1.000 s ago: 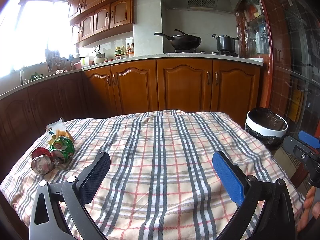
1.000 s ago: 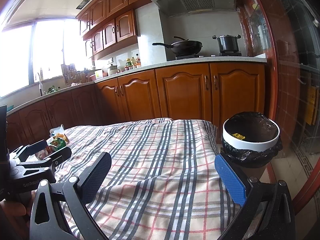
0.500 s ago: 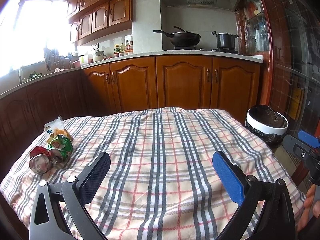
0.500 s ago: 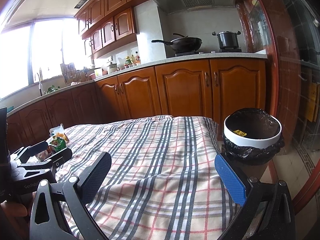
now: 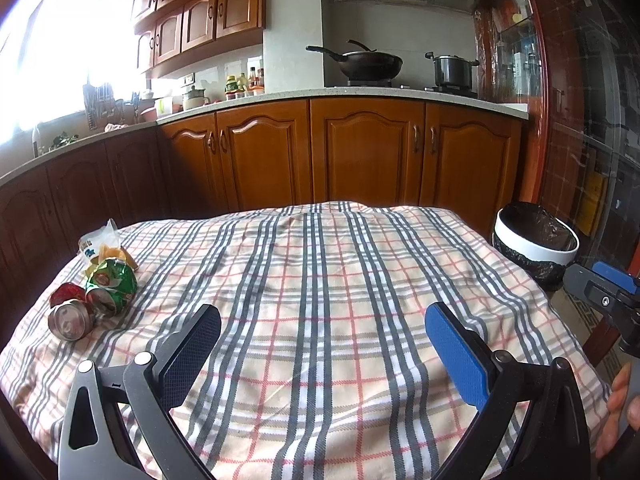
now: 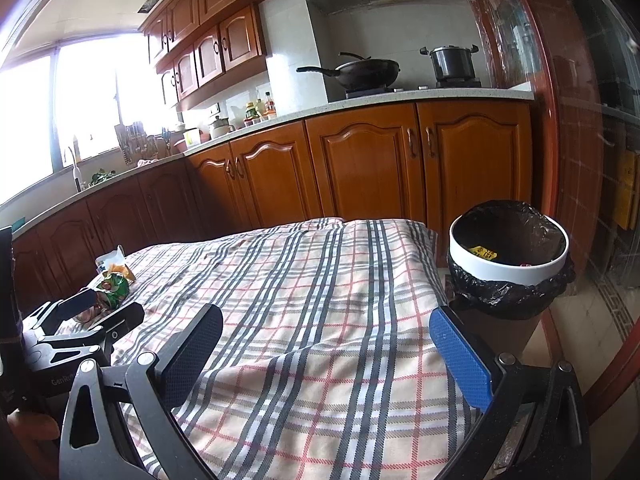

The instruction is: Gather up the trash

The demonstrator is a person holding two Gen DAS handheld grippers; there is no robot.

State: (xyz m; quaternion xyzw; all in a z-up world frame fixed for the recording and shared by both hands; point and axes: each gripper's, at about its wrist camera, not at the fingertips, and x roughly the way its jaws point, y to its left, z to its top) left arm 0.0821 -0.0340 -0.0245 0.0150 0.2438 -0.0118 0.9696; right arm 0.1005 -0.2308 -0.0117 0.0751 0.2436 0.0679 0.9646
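Trash sits in a small heap at the left edge of the worktop covered by a plaid cloth of grey, red and cream stripes (image 5: 320,280): a crushed green drinks can (image 5: 112,282), a dented red and silver can (image 5: 70,316) touching it on the near side, and a crumpled white and orange snack wrapper (image 5: 102,246) just behind. The left gripper (image 5: 322,354) hovers over the near middle of the cloth, its fingers spread wide with nothing between them, well apart from the cans. The right gripper (image 6: 326,354) hangs above the cloth's right side, its fingers likewise released and holding nothing. A round white bin lined with a black plastic bag (image 6: 508,256) stands just beside the worktop's right edge, with a yellow scrap (image 6: 482,252) inside.
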